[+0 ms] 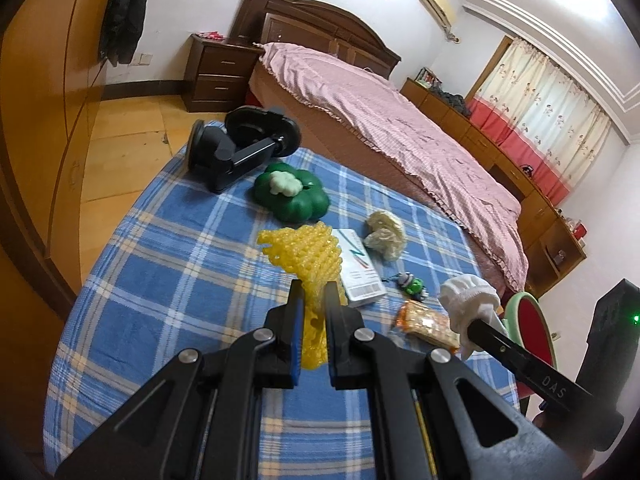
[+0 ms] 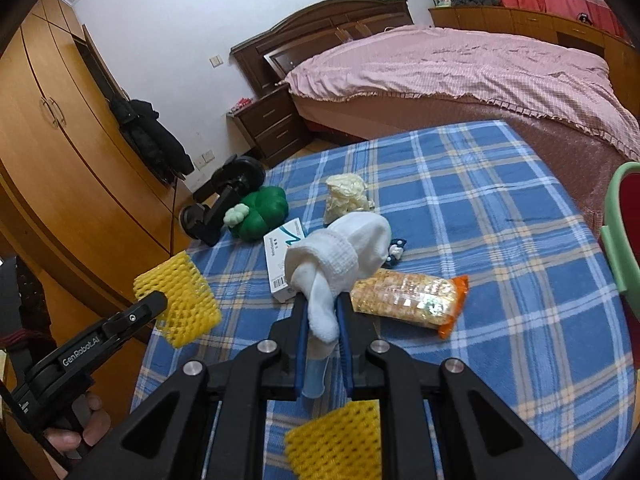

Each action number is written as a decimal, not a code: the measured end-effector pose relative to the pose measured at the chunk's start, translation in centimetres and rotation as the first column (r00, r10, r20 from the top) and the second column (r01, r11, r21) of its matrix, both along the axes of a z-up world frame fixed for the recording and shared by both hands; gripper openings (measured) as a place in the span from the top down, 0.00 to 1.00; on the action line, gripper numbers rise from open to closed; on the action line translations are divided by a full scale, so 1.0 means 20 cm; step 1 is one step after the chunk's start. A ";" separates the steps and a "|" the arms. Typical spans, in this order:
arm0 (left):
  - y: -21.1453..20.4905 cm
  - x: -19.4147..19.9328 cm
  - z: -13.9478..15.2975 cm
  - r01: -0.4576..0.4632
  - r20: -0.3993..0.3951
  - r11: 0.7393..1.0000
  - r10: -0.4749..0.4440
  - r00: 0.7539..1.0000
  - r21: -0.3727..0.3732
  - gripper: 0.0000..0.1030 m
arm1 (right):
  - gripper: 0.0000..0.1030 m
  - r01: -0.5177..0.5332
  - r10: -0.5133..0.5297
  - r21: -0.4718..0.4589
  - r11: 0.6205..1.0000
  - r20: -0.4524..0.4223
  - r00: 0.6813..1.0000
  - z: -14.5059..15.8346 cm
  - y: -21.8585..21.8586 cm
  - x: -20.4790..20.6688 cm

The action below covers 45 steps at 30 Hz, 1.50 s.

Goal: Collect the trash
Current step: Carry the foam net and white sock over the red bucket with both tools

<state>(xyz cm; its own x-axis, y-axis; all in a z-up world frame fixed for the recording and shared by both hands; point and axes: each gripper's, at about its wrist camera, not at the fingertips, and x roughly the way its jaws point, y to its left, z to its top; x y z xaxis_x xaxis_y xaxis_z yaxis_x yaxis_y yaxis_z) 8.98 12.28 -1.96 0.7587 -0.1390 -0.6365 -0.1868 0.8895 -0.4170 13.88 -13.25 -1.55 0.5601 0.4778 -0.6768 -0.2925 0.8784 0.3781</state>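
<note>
The left hand-held gripper point(image 1: 312, 300) pinches a yellow foam fruit net point(image 1: 304, 256), lifted over the near left edge of the blue plaid surface point(image 1: 160, 280); the net looks feather-light and springy, best held by a bunched end, as now. The right hand-held gripper point(image 2: 323, 312) is clamped on a white sock point(image 2: 340, 252), soft and limp, its cuff drooping between the fingers. A second yellow net point(image 2: 334, 446) sits just under the right gripper at the near edge; a crinkly snack wrapper point(image 2: 412, 300) lies just beyond it, likely slippery
</note>
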 end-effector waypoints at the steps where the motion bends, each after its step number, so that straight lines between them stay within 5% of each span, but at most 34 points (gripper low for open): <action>1: -0.01 0.00 0.01 0.005 0.004 1.000 -0.005 1.000 0.000 0.92 | 0.85 0.004 -0.004 0.003 1.000 0.004 1.000 0.01 -0.01 -0.01; 27: -0.38 -0.02 0.21 0.182 0.061 0.983 -0.182 0.981 0.014 0.92 | 0.85 0.113 -0.118 0.075 0.991 0.057 0.991 0.15 -0.38 -0.20; 45: -0.80 0.05 0.32 0.346 0.077 0.935 -0.351 0.933 0.074 0.92 | 0.85 0.271 -0.282 0.128 0.954 0.076 0.956 0.17 -0.79 -0.27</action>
<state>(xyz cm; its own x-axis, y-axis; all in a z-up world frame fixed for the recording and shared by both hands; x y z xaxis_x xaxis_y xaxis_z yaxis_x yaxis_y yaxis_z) 9.93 -3.62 4.36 0.7225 -0.3692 -0.5846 0.1740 0.9154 -0.3631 8.52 -28.95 1.86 0.7387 0.3672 -0.5653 -0.0831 0.8818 0.4642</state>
